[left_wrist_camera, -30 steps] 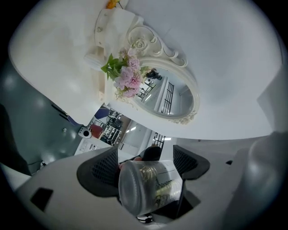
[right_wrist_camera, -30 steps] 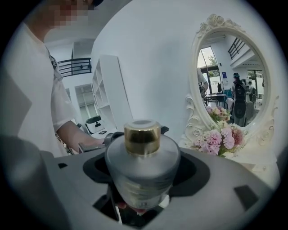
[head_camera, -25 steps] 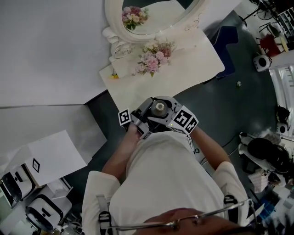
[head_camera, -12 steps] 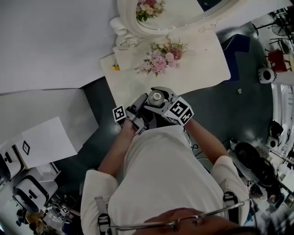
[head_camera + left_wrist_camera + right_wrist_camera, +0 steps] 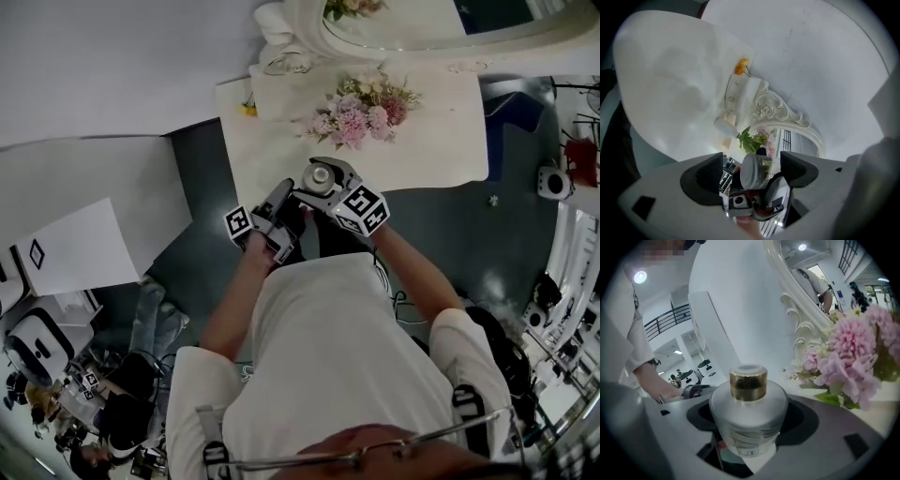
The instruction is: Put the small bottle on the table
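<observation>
Frosted white small bottle (image 5: 748,416), gold cap (image 5: 748,382); pink flowers (image 5: 857,350).

Overhead head view, gripper views sharing bottle (image 5: 749,413)

Mirror (image 5: 412,21): cut off by the far edge.
Small bottle (image 5: 748,399): base hidden between jaws of the right gripper (image 5: 751,420); label print blurred.

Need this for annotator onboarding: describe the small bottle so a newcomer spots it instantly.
Find the white dressing table with pink flowers. Over its near edge, the right gripper clamps the small bottle: frosted white, round-shouldered, the only thing with a gold cap.
</observation>
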`<move>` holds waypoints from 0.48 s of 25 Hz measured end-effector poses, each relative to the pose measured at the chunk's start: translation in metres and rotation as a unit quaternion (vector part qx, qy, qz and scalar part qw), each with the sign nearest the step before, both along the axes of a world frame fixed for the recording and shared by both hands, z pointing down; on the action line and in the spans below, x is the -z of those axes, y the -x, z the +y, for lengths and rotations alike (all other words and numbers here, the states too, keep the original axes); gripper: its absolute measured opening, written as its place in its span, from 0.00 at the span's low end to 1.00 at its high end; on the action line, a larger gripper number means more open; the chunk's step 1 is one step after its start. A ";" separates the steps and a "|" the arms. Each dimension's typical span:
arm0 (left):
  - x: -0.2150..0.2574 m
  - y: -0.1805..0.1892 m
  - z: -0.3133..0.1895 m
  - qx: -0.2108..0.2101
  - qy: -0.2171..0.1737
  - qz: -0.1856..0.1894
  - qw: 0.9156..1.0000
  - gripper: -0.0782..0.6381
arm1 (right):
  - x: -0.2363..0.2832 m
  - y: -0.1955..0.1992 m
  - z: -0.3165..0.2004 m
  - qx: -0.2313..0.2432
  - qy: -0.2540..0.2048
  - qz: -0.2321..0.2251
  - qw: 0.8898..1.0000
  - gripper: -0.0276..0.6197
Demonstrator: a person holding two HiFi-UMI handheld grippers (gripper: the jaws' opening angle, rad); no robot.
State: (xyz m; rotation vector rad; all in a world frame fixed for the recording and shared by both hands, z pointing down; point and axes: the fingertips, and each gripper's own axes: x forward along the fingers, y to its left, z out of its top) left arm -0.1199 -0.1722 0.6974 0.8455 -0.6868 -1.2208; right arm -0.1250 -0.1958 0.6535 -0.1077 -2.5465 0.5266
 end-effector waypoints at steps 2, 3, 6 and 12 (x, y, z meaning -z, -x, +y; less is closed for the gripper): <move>-0.011 0.006 -0.001 0.012 0.004 -0.001 1.000 0.64 | -0.011 0.005 0.001 -0.003 0.016 -0.002 1.000 0.58; -0.017 0.009 -0.003 0.017 0.008 -0.001 1.000 0.64 | -0.016 0.006 0.000 -0.006 0.019 -0.001 1.000 0.58; -0.036 0.022 -0.009 0.037 0.028 -0.003 0.999 0.64 | -0.035 0.008 -0.009 -0.014 0.019 0.009 1.000 0.58; -0.061 0.050 -0.009 0.073 0.050 -0.011 0.996 0.64 | -0.076 0.010 -0.029 -0.030 0.009 0.034 0.999 0.58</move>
